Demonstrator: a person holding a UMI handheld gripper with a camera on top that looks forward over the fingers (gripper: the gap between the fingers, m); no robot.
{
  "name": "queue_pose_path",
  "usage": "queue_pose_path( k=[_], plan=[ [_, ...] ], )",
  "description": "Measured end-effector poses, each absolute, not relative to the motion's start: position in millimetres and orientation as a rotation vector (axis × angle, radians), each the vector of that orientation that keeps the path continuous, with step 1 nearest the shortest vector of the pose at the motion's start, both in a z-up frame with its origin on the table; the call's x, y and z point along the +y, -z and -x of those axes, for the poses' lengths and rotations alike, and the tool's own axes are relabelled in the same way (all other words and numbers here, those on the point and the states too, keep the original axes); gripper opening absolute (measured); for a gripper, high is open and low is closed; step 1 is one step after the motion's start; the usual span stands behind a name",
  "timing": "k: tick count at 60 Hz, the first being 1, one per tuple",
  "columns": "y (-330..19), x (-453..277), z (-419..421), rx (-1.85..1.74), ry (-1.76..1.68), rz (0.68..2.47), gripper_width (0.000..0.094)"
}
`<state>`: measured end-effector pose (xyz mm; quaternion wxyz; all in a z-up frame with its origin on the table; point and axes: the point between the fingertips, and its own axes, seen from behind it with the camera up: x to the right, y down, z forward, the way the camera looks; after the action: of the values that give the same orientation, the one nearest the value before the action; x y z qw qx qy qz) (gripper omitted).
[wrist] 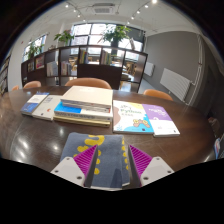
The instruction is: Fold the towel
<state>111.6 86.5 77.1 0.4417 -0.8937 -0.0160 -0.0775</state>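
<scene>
A grey towel (105,160) with a yellow pattern lies folded on the dark wooden table (30,135), between my fingers. Its far left corner reaches out past the left finger. My gripper (109,150) is open, low over the table, with one finger at each side of the towel. The magenta pads (86,158) show on both inner faces, and the towel's long edges run close along them. The near end of the towel is hidden below the fingers.
Beyond the towel, books lie across the table: a white stack (87,98) on a blue book (67,108), another book at the left (40,103), and two colourful books at the right (137,118). Orange chairs (93,83) stand behind the table, before a bookshelf (80,65).
</scene>
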Motion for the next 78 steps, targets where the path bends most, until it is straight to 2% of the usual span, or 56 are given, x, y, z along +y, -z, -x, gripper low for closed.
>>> queue_pose_path(
  k=[7, 11, 21, 27, 31, 50, 60, 78],
  plan=[
    [-121, 74, -103, -0.01, 0.165, 2.158, 0.0692],
    [-159, 63, -92, -0.01, 0.162, 2.109, 0.0719],
    [-246, 10, -50, -0.026, 0.113, 2.002, 0.0727],
    [-273, -33, -28, -0.018, 0.087, 1.965, 0.0723],
    [-279, -63, -16, -0.017, 0.075, 1.963, 0.0728],
    [-266, -191, 19, -0.015, 0.075, 1.996, 0.0727],
    [-269, -227, 25, -0.011, 0.087, 2.002, 0.0729],
    [-288, -247, 45, -0.003, 0.056, 1.967, 0.0728]
  ],
)
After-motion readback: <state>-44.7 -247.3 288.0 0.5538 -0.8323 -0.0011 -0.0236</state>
